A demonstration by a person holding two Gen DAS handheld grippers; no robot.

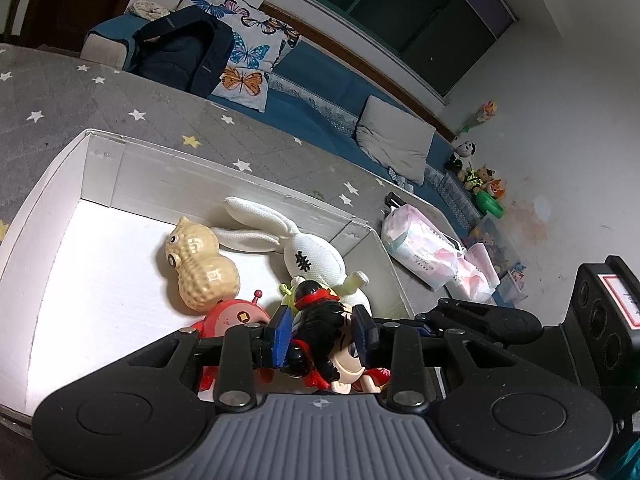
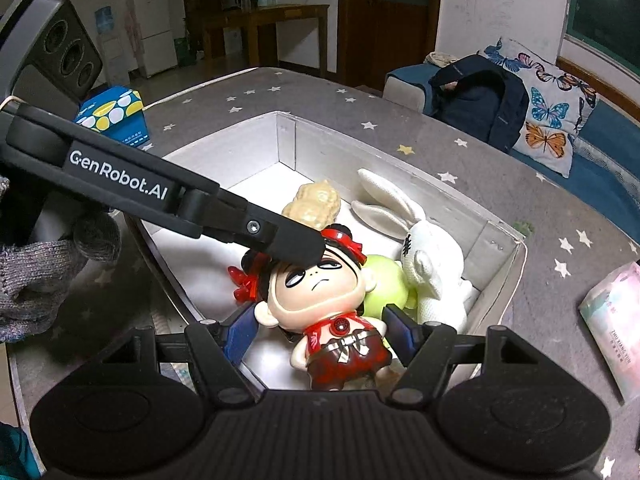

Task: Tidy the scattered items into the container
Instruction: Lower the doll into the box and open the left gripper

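Low in the frame, the left gripper clamps the doll figurine's black-haired head above the white box (other toys lie inside). The right gripper hangs wide apart around its torso.

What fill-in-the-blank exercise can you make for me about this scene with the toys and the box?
1. The left gripper grips the figurine by its ____.
2. The peanut toy lies inside the ____ box.
3. The pillow on the sofa is printed with ____.

Missing words: head; white; butterflies.
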